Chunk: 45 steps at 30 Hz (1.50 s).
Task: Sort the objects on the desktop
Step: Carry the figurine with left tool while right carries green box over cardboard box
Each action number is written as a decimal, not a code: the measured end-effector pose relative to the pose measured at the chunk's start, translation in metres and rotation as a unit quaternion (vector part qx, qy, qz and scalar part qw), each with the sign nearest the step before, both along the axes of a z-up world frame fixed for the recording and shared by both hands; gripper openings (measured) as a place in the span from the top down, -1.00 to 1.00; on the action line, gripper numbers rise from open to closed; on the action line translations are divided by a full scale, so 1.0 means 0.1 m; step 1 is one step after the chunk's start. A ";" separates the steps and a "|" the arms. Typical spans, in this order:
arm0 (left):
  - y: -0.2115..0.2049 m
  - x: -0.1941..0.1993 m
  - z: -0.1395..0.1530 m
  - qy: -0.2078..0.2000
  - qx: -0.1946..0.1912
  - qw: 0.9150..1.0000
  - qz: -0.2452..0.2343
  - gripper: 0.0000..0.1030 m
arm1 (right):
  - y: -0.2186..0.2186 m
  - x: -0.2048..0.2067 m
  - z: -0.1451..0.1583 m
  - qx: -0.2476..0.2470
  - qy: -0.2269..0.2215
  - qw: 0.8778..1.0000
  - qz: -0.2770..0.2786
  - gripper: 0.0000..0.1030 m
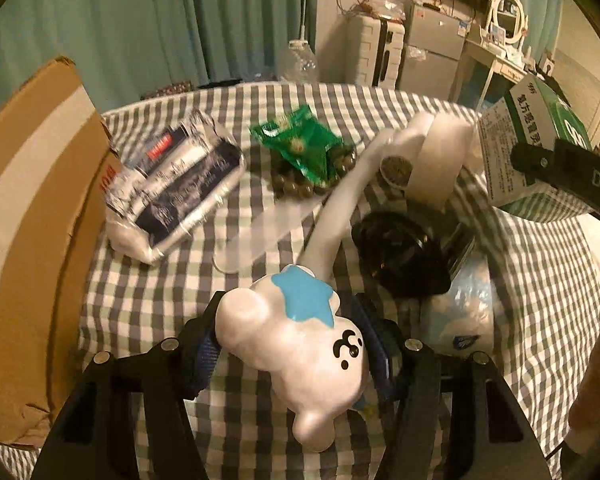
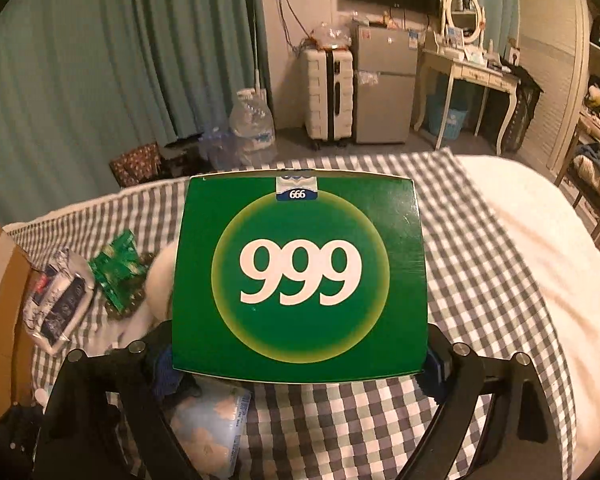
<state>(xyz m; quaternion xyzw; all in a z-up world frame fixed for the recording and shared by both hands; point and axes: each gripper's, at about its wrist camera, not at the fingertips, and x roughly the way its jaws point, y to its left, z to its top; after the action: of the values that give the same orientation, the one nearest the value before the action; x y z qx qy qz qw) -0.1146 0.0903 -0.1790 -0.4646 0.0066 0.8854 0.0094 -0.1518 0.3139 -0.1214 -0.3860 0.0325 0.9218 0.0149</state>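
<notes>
Left gripper (image 1: pixel 296 354) jaws clamp one white bear toy (image 1: pixel 300 344); right gripper (image 2: pixel 300 360) jaws grip one green box (image 2: pixel 300 276); one tissue pack (image 1: pixel 176 184), one green sachet (image 1: pixel 300 144) on checked surface (image 1: pixel 140 300)

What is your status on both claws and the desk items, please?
Left claw shut on white toy, lifted. Right claw shut on green box. Snack packet, wipes pack on checked cloth.

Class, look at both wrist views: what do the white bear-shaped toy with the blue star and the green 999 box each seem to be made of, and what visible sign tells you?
White bear-shaped toy: probably soft foam or rubbery plastic with a glossy skin; puffy rounded lumps carry shiny highlights.
Green 999 box: printed cardboard, semi-gloss; flat faces, crisp folded edges, faint sheen.
</notes>
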 end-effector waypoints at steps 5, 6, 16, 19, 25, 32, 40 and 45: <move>-0.02 0.00 0.18 0.022 -0.008 1.000 0.003 -0.23 | 0.01 0.06 0.15 0.004 0.020 1.000 0.001 -0.76; -0.03 0.01 0.23 0.026 -0.010 1.000 0.003 -0.23 | 0.03 0.06 0.17 0.005 0.022 1.000 0.001 -0.76; -0.18 0.20 0.61 0.089 -0.024 0.996 0.012 -0.23 | 0.01 0.21 0.45 -0.008 0.055 0.998 0.014 -0.76; -0.20 0.22 0.78 0.114 -0.034 0.993 0.013 -0.23 | -0.04 0.26 0.57 -0.005 0.071 0.997 0.022 -0.76; -0.26 0.30 1.07 0.150 -0.037 0.988 0.013 -0.23 | -0.17 0.35 0.72 -0.003 0.090 0.995 0.032 -0.76; -0.42 0.37 1.32 0.182 -0.032 0.983 0.015 -0.23 | -0.24 0.49 0.84 -0.006 0.109 0.993 0.041 -0.76; -0.71 0.47 1.60 0.219 -0.035 0.974 0.037 -0.24 | -0.42 0.60 1.03 -0.005 0.135 0.989 0.054 -0.76; -0.76 0.54 1.72 0.244 -0.053 0.968 0.039 -0.24 | -0.53 0.76 1.11 -0.002 0.159 0.985 0.061 -0.77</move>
<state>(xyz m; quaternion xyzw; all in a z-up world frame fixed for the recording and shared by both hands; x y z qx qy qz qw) -0.0602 0.0146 -0.0074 -0.2343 0.0375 0.9700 -0.0520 -0.0758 0.2609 -0.0103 -0.2363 0.0127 0.9704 -0.0474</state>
